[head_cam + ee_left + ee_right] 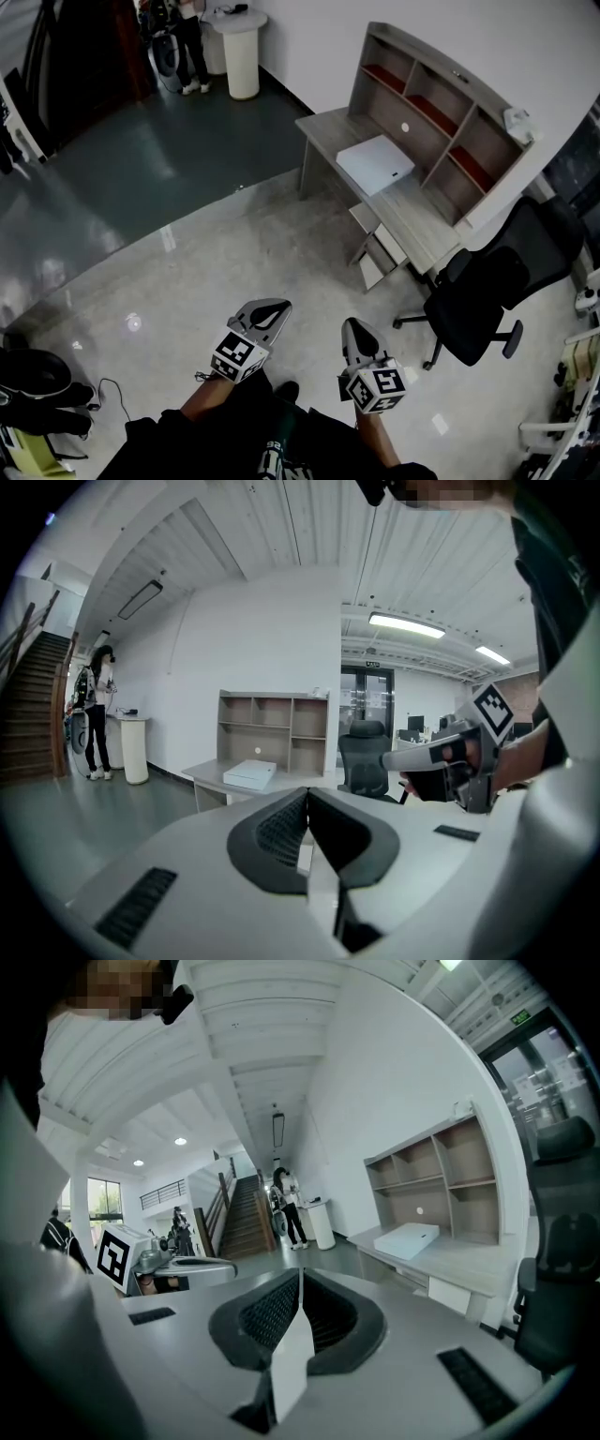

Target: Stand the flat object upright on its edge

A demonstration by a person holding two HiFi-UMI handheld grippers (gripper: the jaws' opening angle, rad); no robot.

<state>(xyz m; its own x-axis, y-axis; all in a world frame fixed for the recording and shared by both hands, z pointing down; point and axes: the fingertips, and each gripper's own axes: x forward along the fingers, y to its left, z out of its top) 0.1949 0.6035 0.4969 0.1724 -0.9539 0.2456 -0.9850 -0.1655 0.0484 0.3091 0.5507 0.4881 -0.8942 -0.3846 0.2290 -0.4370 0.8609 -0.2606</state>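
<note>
A flat white box point(375, 164) lies flat on the grey desk point(328, 127) across the room, far from both grippers. It also shows in the left gripper view, as the white box point(251, 773), and in the right gripper view, again as the white box point(408, 1238). My left gripper point(277, 306) and right gripper point(353, 326) are held side by side above the floor, pointing towards the desk. Both have their jaws closed together with nothing between them, as seen at the left gripper point(307, 795) and the right gripper point(300, 1275).
The desk carries a shelf hutch point(441, 103) against the wall. A black office chair point(478, 300) stands to its right. A white round pedestal point(242, 52) and a person point(187, 47) are at the far end. Black gear point(33, 384) lies at lower left.
</note>
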